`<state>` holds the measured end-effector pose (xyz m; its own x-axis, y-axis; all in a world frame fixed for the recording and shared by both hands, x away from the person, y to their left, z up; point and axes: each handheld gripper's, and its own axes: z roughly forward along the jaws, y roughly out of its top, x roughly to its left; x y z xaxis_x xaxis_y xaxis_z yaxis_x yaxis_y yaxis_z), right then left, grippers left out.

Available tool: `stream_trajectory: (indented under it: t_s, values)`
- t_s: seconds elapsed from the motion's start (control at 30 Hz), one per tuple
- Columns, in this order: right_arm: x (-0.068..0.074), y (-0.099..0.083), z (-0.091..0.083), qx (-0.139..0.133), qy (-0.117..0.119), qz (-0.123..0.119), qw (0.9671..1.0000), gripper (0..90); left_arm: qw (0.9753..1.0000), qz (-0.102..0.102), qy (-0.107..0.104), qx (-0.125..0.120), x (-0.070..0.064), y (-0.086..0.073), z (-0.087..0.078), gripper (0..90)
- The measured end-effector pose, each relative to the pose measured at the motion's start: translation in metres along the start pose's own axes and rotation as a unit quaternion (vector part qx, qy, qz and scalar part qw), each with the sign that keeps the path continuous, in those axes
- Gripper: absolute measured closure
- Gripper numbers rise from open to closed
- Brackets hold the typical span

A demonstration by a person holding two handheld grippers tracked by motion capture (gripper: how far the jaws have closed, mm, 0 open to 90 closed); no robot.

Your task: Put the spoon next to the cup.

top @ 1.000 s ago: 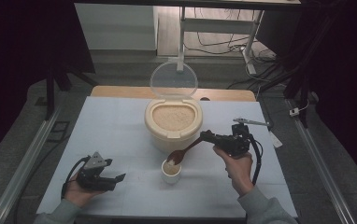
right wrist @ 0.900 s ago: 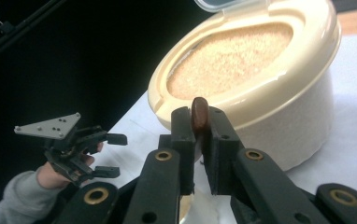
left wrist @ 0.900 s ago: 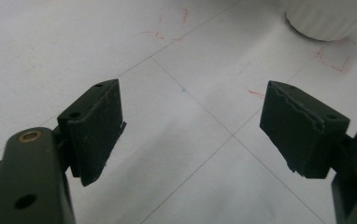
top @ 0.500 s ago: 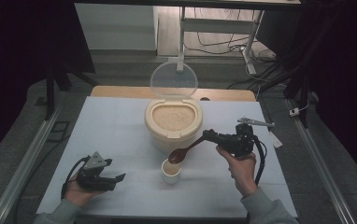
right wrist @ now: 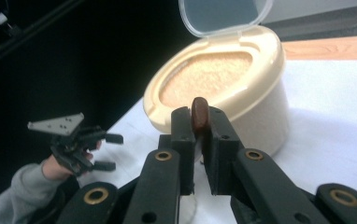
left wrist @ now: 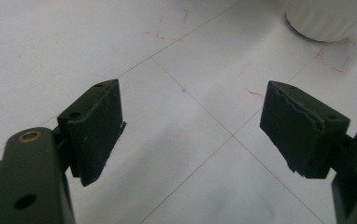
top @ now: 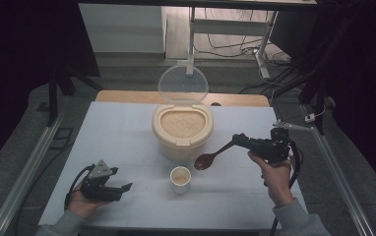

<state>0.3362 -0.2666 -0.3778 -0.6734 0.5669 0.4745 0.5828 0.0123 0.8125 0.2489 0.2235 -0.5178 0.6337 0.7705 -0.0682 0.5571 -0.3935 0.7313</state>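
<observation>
White worktop (top: 127, 132), thin grid lines and small red corner marks; wooden strip at its far edge, dark room beyond, cables on the floor. I read no writing anywhere. My left tool (top: 108, 186) rests on the sheet, jaws wide apart, holding nothing. My right tool (top: 237, 140) clamps a brown spoon (top: 210, 158) by the handle, bowl above and beside the small cup (top: 180, 178). Open grain container (top: 182, 128) just behind.

left gripper (top: 122, 188) rests low at the near left, jaws spread wide. right gripper (top: 237, 140) is raised, jaws clamped together, pointing left.
</observation>
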Motion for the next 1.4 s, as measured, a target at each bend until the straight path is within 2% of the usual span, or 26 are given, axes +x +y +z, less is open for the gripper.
stream_trajectory:
  t_s: [0.27, 0.67, 0.83, 0.97, 1.1, 1.2, 1.4]
  values:
    - [-0.005, -0.006, 0.002, 0.061, 0.003, -0.014, 0.998, 82.8, 1.0, 0.001, 0.0, 0.001, 0.0, 0.0, 0.001, 20.8]
    - [-0.007, -0.018, 0.016, 0.116, 0.013, -0.018, 0.993, 82.8, 1.0, 0.001, 0.0, 0.002, 0.0, 0.0, 0.001, 20.8]
    - [-0.007, -0.023, 0.027, 0.148, 0.021, -0.019, 0.9885, 82.7, 1.0, 0.001, 0.0, 0.003, 0.0, 0.0, 0.001, 20.8]
    - [-0.007, -0.026, 0.037, 0.182, 0.035, -0.018, 0.9825, 82.7, 1.0, 0.001, 0.0, 0.004, 0.0, 0.0, 0.001, 20.7]
    - [-0.006, -0.028, 0.045, 0.206, 0.031, -0.027, 0.9777, 82.7, 1.0, 0.001, 0.0, 0.004, 0.0, 0.0, 0.001, 20.7]
    - [-0.007, -0.031, 0.052, 0.216, 0.025, -0.029, 0.9758, 82.6, 1.0, 0.002, 0.0, 0.004, 0.0, 0.0, 0.001, 20.7]
    - [-0.011, -0.03, 0.065, 0.213, 0.027, -0.022, 0.9765, 82.1, 1.0, 0.002, 0.0, 0.005, 0.0, 0.0, 0.001, 20.7]
